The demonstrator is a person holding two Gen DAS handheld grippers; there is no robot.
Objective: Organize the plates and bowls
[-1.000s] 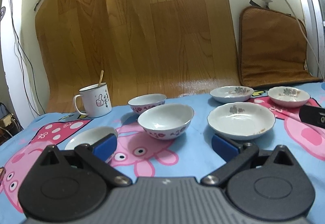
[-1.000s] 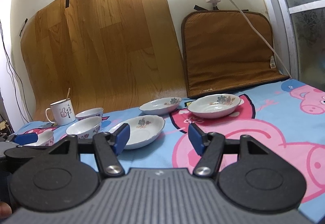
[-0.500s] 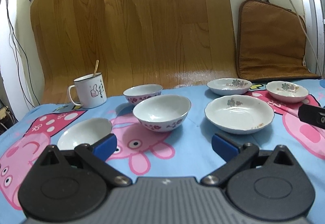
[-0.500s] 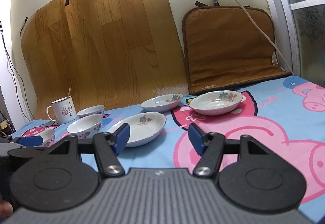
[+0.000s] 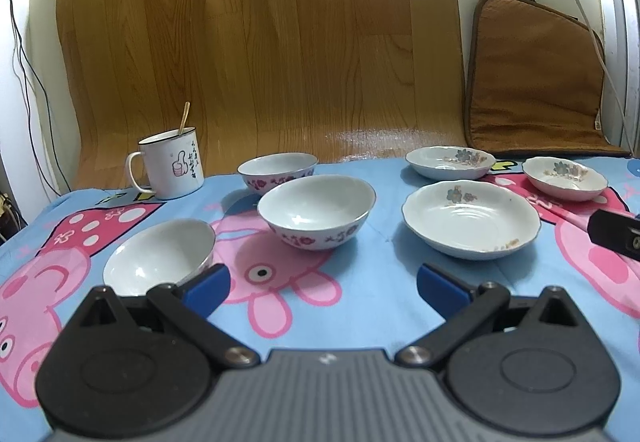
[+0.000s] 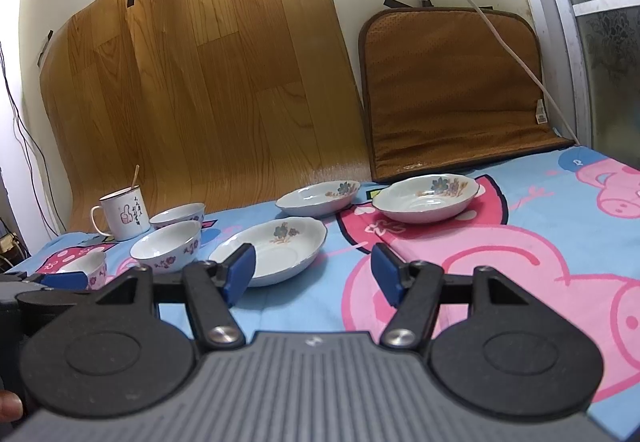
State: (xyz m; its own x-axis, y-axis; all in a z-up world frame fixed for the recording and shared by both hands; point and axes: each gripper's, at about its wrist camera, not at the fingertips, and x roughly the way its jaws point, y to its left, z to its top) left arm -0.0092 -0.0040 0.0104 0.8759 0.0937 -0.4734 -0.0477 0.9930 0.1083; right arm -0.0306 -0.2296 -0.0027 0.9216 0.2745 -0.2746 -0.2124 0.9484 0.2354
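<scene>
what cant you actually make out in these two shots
- Left wrist view: near edge of the nearest bowl, hidden behind the left hand-held gripper.
- Left wrist view: the right hand-held gripper, cut off by the right edge.
- Both views: what is in the mug; only a spoon handle shows above its rim.
- Right wrist view: near rim of the closest plate, behind a blue finger pad.

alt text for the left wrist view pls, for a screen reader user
Open left tongs, holding nothing, hover over a cartoon-pig tablecloth set with three bowls on the left and three floral plates on the right. The middle bowl sits straight ahead, a mug with a spoon stands behind, and a wood-pattern sheet covers the wall.
</scene>
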